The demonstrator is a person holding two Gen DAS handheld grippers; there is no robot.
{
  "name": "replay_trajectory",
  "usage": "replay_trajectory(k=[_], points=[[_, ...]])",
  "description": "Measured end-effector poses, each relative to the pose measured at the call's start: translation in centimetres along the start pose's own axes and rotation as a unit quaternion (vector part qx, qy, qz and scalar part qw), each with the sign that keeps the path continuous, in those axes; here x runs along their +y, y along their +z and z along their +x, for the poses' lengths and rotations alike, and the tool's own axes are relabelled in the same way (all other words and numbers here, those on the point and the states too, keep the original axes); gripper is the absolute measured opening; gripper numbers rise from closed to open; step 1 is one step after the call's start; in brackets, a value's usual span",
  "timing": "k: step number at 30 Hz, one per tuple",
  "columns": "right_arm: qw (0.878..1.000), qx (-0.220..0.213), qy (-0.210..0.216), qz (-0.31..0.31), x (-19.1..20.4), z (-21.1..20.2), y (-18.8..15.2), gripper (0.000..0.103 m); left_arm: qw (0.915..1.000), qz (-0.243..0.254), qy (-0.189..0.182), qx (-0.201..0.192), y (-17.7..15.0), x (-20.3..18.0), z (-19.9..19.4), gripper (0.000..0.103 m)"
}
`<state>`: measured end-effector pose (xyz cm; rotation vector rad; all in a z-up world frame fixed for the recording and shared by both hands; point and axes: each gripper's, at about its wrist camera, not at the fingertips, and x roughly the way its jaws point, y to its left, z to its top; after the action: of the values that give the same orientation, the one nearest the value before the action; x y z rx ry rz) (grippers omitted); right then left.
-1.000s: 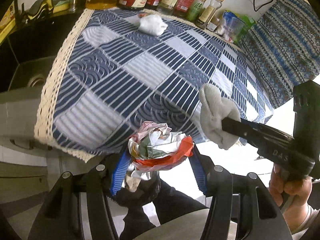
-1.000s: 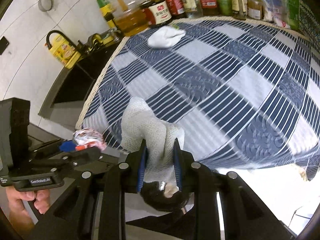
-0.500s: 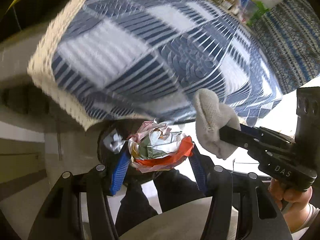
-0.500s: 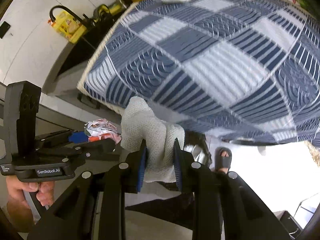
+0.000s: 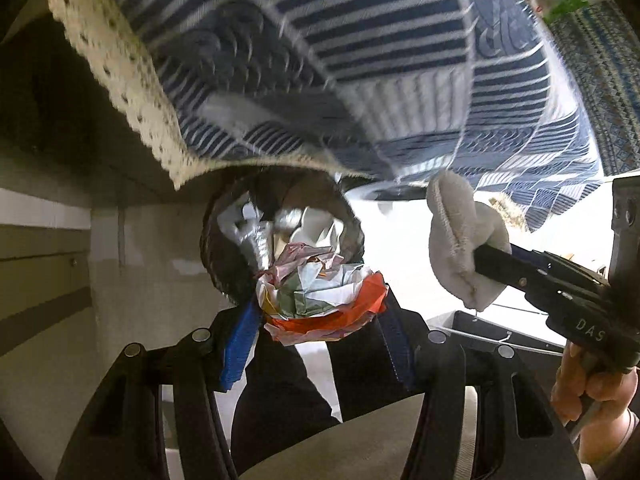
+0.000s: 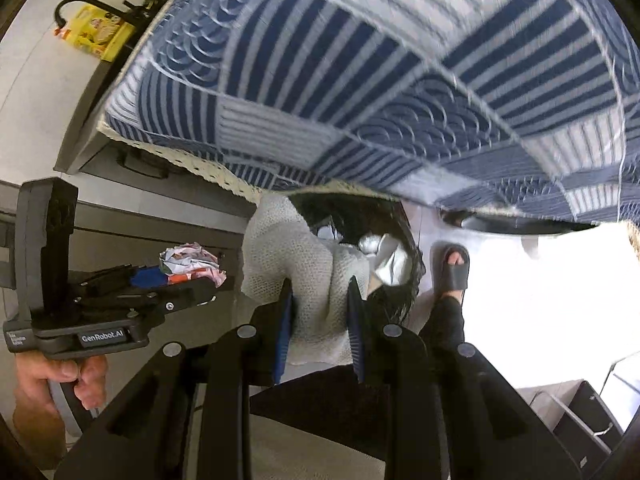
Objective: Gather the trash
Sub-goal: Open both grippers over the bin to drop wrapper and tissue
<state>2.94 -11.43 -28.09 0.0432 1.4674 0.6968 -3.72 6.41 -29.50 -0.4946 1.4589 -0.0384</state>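
My left gripper (image 5: 318, 316) is shut on a crumpled red, white and green wrapper (image 5: 320, 296), also seen from the side as the wrapper (image 6: 190, 262) in the right wrist view. My right gripper (image 6: 320, 308) is shut on a wad of white knitted cloth (image 6: 304, 276), which shows as the cloth (image 5: 460, 248) at the right of the left wrist view. Both point steeply down over a black-lined trash bin (image 5: 224, 248) under the table edge. The bin (image 6: 404, 240) holds silvery and white scraps.
The blue-and-white checked tablecloth (image 5: 340, 60) with a cream lace border hangs just above the bin. A grey cabinet front (image 6: 132, 216) stands at left. A foot in a dark sandal (image 6: 452, 268) is right of the bin. A dark crate (image 6: 580, 412) sits on the floor at lower right.
Both grippers have sunk from above the tabletop to below its edge and tipped downward. The trash bin has come into view. The wrapper and the cloth stay gripped.
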Motion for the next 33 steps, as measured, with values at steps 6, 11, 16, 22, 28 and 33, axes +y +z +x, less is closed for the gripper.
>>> replay_trajectory(k=[6, 11, 16, 22, 28, 33], points=[[1.0, 0.017, 0.004, 0.016, -0.9, 2.0, -0.2, 0.027, 0.9997, -0.008, 0.002, 0.024, -0.7, 0.4, 2.3, 0.056], [0.999, 0.025, 0.004, 0.02, -0.9, 3.2, 0.1, 0.027, 0.9993, -0.011, 0.005, 0.035, -0.8, 0.6, 3.2, 0.056], [0.999, 0.028, 0.005, 0.021, -1.1, 4.0, 0.6, 0.028, 0.9991, -0.019, 0.003, 0.038, -0.8, 1.0, 3.8, 0.056], [0.999, 0.019, 0.02, 0.021, -0.8, 4.0, 1.4, 0.03, 0.999, -0.028, 0.002, 0.036, -0.5, 1.3, 3.7, 0.059], [0.998, -0.011, 0.054, 0.027, -0.2, 2.9, 2.3, 0.04, 0.9991, -0.031, 0.006, 0.029, -0.2, 1.3, 3.1, 0.065], [0.997, -0.025, 0.061, 0.043, -0.6, 2.2, 2.7, 0.05, 0.9987, -0.037, 0.008, 0.035, 0.0, 1.6, 3.2, 0.075]])
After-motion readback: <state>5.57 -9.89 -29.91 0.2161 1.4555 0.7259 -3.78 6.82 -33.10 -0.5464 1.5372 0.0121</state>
